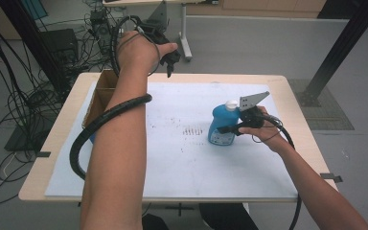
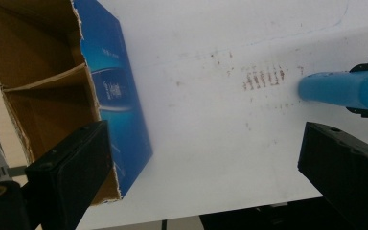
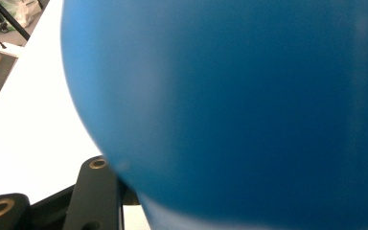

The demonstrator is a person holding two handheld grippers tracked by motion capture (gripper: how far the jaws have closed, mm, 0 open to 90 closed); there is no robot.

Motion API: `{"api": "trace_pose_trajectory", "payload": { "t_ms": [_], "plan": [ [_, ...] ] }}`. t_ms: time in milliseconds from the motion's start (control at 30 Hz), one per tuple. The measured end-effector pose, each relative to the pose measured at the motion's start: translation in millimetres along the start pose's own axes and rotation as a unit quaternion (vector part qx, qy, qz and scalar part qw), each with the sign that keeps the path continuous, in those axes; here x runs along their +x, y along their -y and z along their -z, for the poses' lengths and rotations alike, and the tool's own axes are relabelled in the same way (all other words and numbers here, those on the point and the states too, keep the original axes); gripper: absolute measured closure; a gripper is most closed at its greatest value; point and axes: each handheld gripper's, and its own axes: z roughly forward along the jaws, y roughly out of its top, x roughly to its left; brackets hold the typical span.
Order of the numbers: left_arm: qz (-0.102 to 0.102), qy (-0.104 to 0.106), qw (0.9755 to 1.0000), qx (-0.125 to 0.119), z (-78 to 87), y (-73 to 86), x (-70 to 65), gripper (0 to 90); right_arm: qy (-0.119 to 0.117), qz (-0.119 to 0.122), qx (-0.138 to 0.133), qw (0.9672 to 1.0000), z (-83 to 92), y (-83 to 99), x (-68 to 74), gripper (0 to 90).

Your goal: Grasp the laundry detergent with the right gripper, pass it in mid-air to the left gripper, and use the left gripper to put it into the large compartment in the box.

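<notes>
The blue bottle (image 1: 222, 125) stands upright on the white counter (image 1: 182, 158), well right of the cardboard box (image 1: 97, 98) at the counter's left edge, and the right tongs (image 1: 235, 128) are clamped on its side. The left tongs (image 1: 170, 60) hang wide apart and empty above the counter's far edge, just right of the box. I'd judge the bottle is gripped but not yet carried to the box, so that move is left; brownish scuff marks (image 1: 194, 130) lie between box and bottle, and cables (image 1: 9, 110) litter the grey floor left of the box.
</notes>
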Motion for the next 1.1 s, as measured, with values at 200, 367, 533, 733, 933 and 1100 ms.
{"api": "trace_pose_trajectory", "payload": {
  "t_ms": [200,367,533,733,933,1100],
  "plan": [
    [-0.007,0.003,1.0000,-0.004,3.2,0.7,-0.5,5.4,0.005,-0.008,0.002,1.0000,0.2,-0.6,0.4,44.2],
    [-0.015,0.005,0.9999,-0.007,6.7,0.8,-1.6,5.4,0.006,-0.019,0.002,0.9998,1.3,-0.5,-0.1,44.2],
    [-0.022,0.005,0.9997,-0.008,7.4,0.2,-4.7,5.4,0.008,-0.016,0.004,0.9998,0.7,-1.3,0.9,44.3],
    [-0.031,0.004,0.9995,-0.011,8.7,-0.2,-8.7,5.4,0.009,-0.015,0.005,0.9998,0.6,-1.8,1.1,44.3],
    [-0.043,0.008,0.9989,-0.016,14.2,2.7,-8.6,5.2,0.009,-0.021,0.009,0.9997,1.7,-2.4,0.7,44.4],
    [-0.076,0.006,0.9969,-0.018,20.1,6.5,-12.3,5.1,0.007,-0.042,0.019,0.9989,10.3,-13.8,-1.7,44.4]
  ]
}}
